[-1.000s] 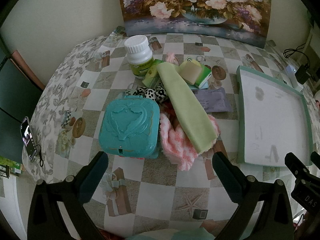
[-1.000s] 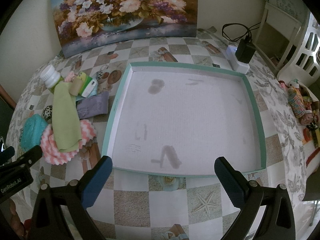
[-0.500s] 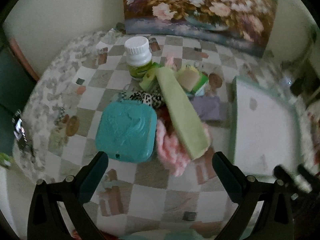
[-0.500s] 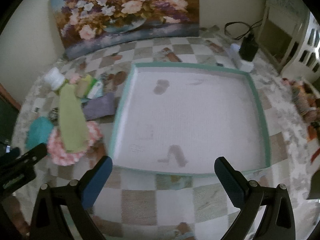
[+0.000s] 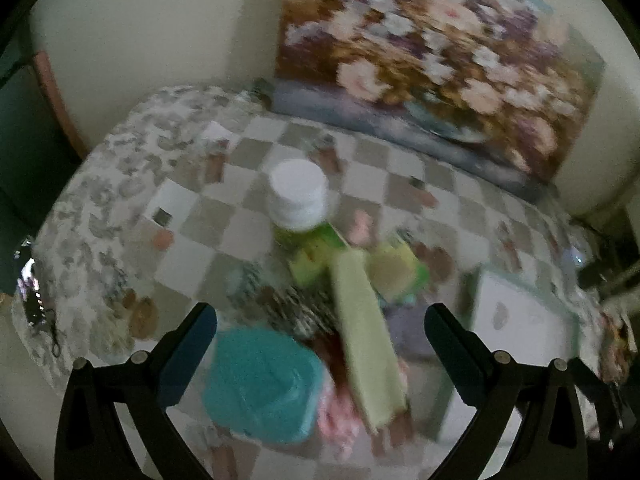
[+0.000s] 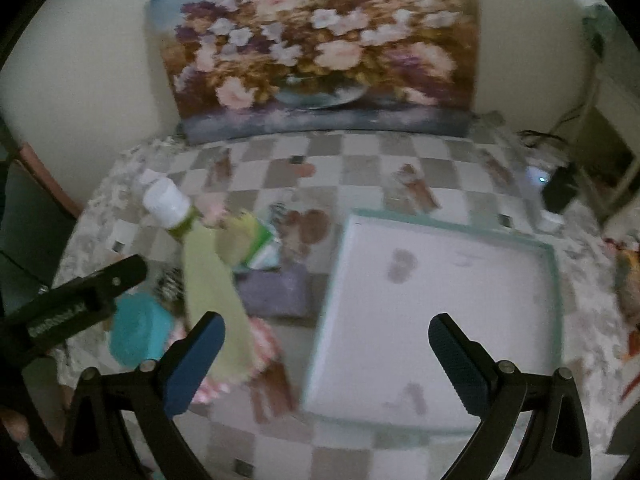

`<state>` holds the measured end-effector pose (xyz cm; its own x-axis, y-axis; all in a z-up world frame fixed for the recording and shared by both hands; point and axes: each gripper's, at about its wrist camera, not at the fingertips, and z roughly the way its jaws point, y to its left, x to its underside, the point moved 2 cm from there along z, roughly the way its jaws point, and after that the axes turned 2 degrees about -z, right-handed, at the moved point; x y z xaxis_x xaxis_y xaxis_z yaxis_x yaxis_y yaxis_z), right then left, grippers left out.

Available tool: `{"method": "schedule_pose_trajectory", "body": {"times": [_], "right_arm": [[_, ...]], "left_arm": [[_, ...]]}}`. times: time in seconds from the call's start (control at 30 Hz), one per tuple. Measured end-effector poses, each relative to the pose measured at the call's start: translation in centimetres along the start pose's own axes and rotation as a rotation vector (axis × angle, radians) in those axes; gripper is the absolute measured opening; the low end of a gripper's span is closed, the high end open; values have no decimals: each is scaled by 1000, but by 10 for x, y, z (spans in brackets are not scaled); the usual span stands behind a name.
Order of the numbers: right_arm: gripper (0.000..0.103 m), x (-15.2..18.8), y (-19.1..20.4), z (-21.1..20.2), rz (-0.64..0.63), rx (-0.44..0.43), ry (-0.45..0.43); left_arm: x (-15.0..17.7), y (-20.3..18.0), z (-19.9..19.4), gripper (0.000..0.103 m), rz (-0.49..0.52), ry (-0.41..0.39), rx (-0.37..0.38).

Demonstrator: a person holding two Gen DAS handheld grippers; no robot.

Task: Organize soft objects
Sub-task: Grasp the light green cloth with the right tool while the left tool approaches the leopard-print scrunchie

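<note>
Both views are blurred by motion. A folded light-green cloth (image 5: 366, 340) lies across a pink knitted cloth (image 5: 340, 412), a black-and-white spotted soft item (image 5: 298, 308) and a purple cloth (image 5: 408, 328). A teal case (image 5: 260, 384) sits beside them. My left gripper (image 5: 320, 352) is open above this pile, holding nothing. In the right wrist view the green cloth (image 6: 212, 292) and purple cloth (image 6: 276, 292) lie left of the white tray with a teal rim (image 6: 432, 312). My right gripper (image 6: 326, 360) is open over the tray's left edge, holding nothing.
A white-capped green bottle (image 5: 298, 200) and a yellow-green sponge packet (image 5: 394, 274) stand behind the pile. A flower painting (image 6: 316, 52) leans on the back wall. A charger and cable (image 6: 558, 196) lie at the far right. The left gripper's body (image 6: 72, 308) shows at the left.
Both grippers have tilted up and moved, so the table sits lower in each view and the painting fills more. The objects themselves lie where they were. Both grippers stay open.
</note>
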<state>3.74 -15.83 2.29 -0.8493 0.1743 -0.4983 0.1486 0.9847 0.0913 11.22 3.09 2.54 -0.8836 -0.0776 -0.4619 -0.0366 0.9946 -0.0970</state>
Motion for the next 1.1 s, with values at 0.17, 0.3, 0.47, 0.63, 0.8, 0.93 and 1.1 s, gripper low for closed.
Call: {"method": "schedule_pose_trajectory", "body": {"times": [0.17,0.3,0.47,0.63,0.8,0.93,1.1], "right_arm": [[96,-13,25,33,-63,-10,31],[93,-19,40,57,-85,-47,71],[93,-18,62,85,-162,-39,111],[86,-6,82,113,-194,-87,180],[75,7,95,130,-212,-112,220],[67,10,91,131,-181,-158,221],[51,15,89,135,-167,-208,232]], "left_arm": [[-18,18,25,103,-59,27,-101],[-17,24,53,103,-36,74,-168],[-13,41,84,103,-107,176,-103],[-9,54,93,103,-125,200,-109],[-9,49,97,101,-113,207,-88],[-7,43,98,95,-110,223,-54],[-4,37,98,92,-100,230,-26]]}}
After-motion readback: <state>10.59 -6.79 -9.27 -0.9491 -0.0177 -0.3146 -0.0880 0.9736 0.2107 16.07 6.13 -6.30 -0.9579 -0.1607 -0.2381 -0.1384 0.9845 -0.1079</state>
